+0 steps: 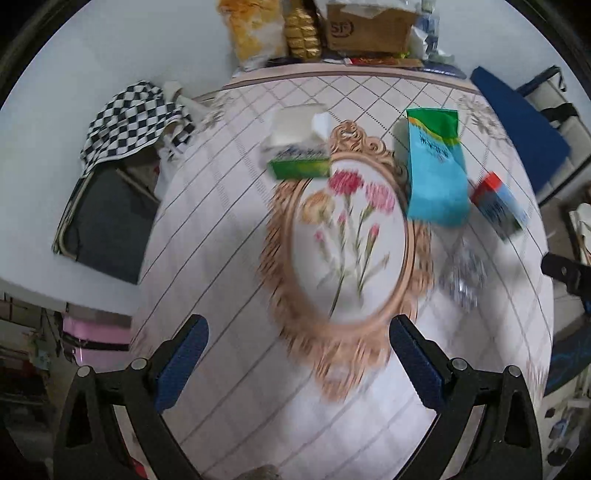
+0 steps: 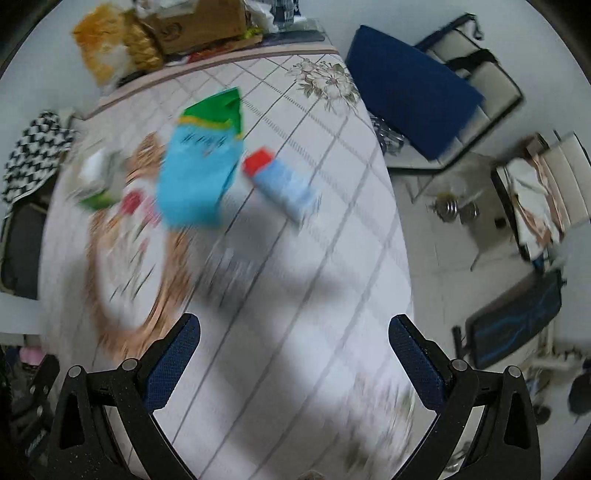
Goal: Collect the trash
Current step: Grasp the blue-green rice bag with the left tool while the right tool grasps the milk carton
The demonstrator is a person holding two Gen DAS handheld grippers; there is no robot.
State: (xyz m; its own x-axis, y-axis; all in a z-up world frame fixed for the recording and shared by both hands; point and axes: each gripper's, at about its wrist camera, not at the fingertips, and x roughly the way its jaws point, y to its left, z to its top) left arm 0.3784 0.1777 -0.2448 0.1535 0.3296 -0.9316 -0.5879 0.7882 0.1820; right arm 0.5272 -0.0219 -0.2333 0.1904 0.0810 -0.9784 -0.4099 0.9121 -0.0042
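Observation:
On the checked tablecloth lies an oval ornate tray with a flower picture. A green and white tissue pack rests on its far rim. A blue and green bag lies right of it, then a small red and blue box, and a crumpled clear wrapper nearer. My left gripper hovers open over the tray's near end, holding nothing. My right gripper is open above bare cloth; the bag, the box and the blurred wrapper lie ahead of it.
A cardboard box, gold and yellow packets crowd the table's far edge. A chair with checkered cloth stands left, a blue-cushioned chair right. Dumbbells and clutter lie on the floor past the table's right edge.

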